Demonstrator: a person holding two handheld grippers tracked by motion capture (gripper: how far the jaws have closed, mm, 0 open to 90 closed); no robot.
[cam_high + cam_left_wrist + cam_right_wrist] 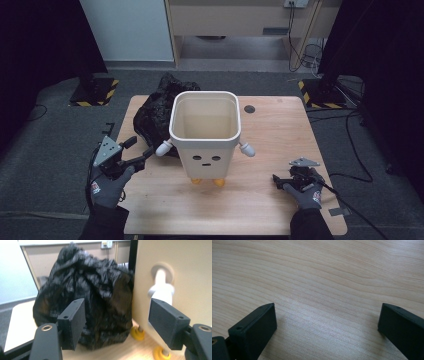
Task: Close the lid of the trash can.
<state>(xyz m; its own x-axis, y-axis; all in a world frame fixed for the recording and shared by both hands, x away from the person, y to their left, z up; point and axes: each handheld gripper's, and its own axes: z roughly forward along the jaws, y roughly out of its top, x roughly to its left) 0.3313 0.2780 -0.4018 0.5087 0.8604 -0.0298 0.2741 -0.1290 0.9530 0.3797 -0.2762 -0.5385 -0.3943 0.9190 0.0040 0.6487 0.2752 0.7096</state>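
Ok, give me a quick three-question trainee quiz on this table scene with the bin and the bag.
1. True or false: the cream bin with the face stands upright on the wooden table.
2. What lies against the bin's left side?
A. a black plastic bag
B. a cardboard box
C. a folded towel
3. Are the left gripper jaws open or shut?

Key:
1. True.
2. A: the black plastic bag.
3. Open, nothing pressed between them.

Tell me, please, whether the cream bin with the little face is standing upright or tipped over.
Upright. The cream bin stands on its orange feet on the table, its open mouth facing up; the high view shows its inside empty.
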